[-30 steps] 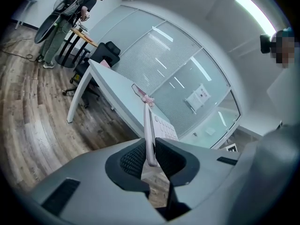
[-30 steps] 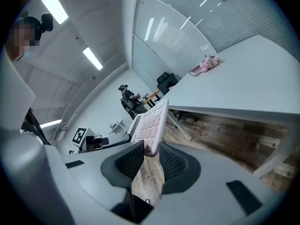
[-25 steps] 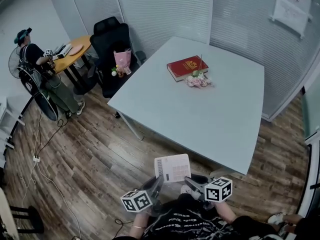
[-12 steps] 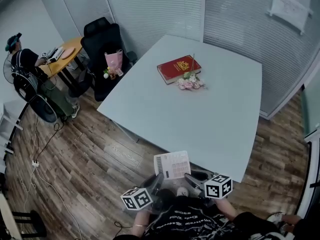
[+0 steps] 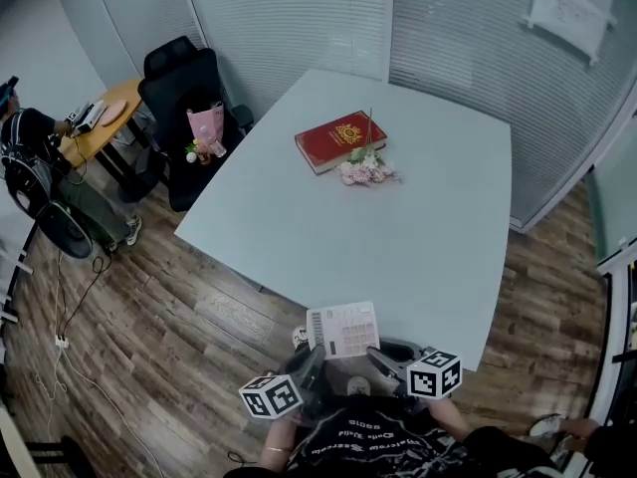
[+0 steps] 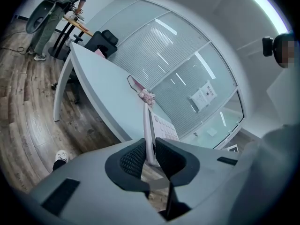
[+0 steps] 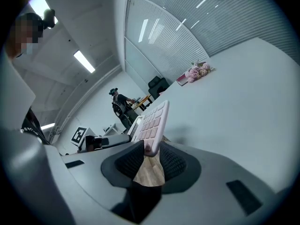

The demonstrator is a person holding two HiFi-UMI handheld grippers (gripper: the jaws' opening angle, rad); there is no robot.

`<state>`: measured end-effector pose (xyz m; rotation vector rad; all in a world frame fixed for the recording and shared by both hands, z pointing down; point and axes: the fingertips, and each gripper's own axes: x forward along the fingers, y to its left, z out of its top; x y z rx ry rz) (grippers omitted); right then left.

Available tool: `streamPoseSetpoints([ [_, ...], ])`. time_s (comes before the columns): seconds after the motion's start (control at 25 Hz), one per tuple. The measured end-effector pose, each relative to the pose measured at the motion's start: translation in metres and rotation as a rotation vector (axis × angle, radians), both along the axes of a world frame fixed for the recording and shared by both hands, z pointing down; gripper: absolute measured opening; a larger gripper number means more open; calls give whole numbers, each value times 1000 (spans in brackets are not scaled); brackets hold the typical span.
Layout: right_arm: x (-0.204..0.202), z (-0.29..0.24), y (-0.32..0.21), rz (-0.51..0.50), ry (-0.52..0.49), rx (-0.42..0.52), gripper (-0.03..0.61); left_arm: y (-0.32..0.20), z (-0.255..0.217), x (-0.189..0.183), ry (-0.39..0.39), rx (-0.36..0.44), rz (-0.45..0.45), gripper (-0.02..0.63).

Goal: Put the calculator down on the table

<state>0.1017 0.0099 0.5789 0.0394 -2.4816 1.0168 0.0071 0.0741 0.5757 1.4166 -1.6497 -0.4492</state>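
Observation:
A flat white calculator (image 5: 343,330) with pink keys hangs level just over the near edge of the pale table (image 5: 418,237). My left gripper (image 5: 313,364) is shut on its near left corner, and the thin edge of the calculator (image 6: 150,137) stands between those pads. My right gripper (image 5: 381,361) is shut on the near right corner; in the right gripper view the keyed face of the calculator (image 7: 151,121) rises from between the pads.
A red book (image 5: 339,140) and a small bunch of pink flowers (image 5: 364,170) lie at the table's far side. A black chair (image 5: 179,98) with a pink bag stands at the far left corner. A person sits at a small desk (image 5: 95,127) further left. Wood floor surrounds the table.
Both grippers have carried the calculator forward, from over the floor to the table's near edge. The grips look the same.

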Motion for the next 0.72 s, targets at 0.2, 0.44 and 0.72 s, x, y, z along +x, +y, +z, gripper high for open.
streamPoseSetpoints([
  [0.2,-25,5,-19,49,19,10,114,-25,4,-29,3,-5,71,72],
  [0.44,-68,5,-44,119,26,-1,114,-59,3,-76,11,-3,153,71],
  [0.72,-118,3,-67,211,25,-2,114,-91,4,-131,22,5,235,71],
])
